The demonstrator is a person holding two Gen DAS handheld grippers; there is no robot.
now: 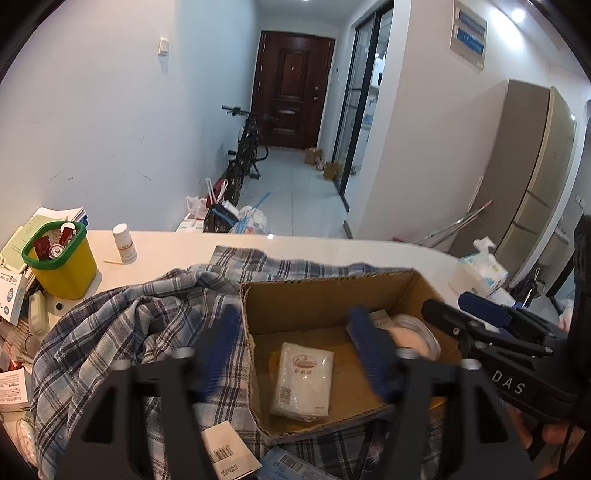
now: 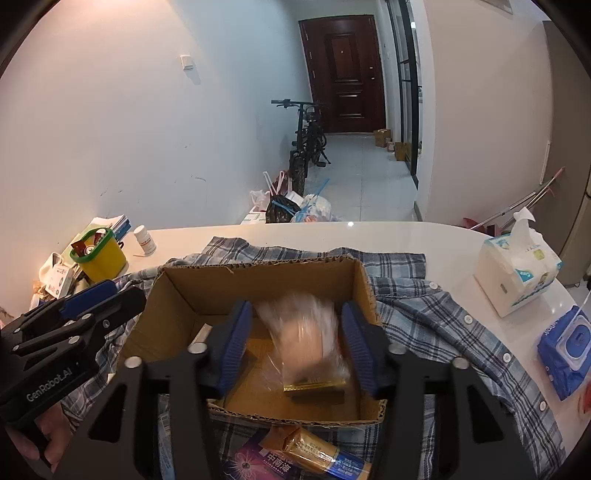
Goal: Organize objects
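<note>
A: Even indoor light; a ceiling lamp (image 1: 517, 14) glares at the upper right, with a small highlight on the white table (image 2: 350, 224). Fisheye corners go black.

B: The clear bag (image 2: 306, 332) is smeared, perhaps by motion.

Open cardboard box (image 1: 332, 306) on plaid shirt (image 1: 122, 332) near desk's front edge. White tissue pack (image 1: 303, 384) flat on box floor, left side; blurred clear bag (image 2: 303, 332) at right.
</note>
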